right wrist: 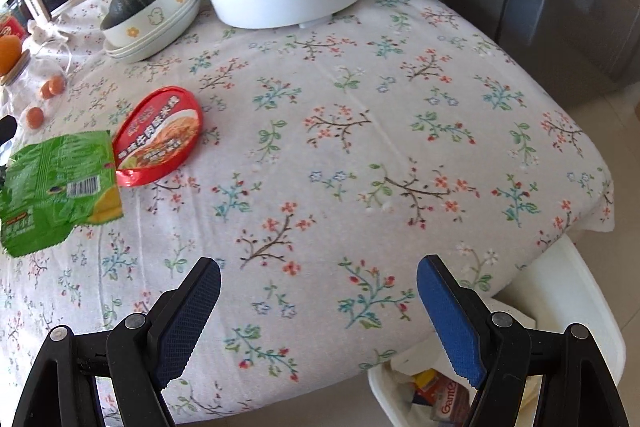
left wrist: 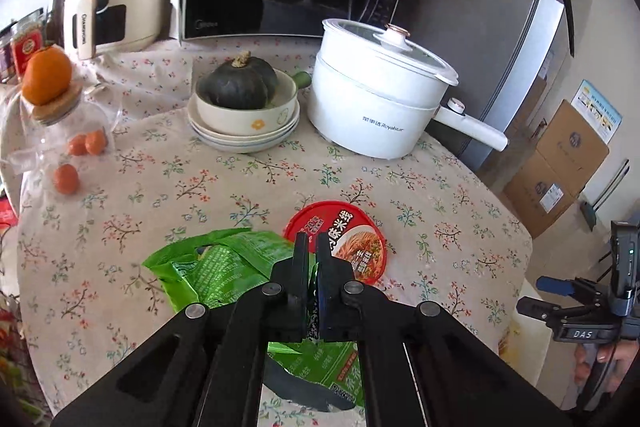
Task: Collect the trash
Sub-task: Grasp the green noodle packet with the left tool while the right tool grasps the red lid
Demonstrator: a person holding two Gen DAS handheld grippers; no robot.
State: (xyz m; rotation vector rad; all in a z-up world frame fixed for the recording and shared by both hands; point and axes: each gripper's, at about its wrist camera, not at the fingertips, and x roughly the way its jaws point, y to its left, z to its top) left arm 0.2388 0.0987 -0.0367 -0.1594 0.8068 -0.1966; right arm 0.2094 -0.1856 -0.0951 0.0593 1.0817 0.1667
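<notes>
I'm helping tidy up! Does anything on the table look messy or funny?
Yes. A crumpled green wrapper, pinched in the left claw, and a red noodle lid lie loose on the tablecloth; both are trash. Also, an orange sits oddly on top of a jar's lid.

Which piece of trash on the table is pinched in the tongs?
The green wrapper: the left tongs are shut on its edge. The red lid lies flat beside it, ungripped; the right tongs are open.

Black tool (right wrist: 318, 277) arms, blue pads (right wrist: 450, 321) (silver rivets).
</notes>
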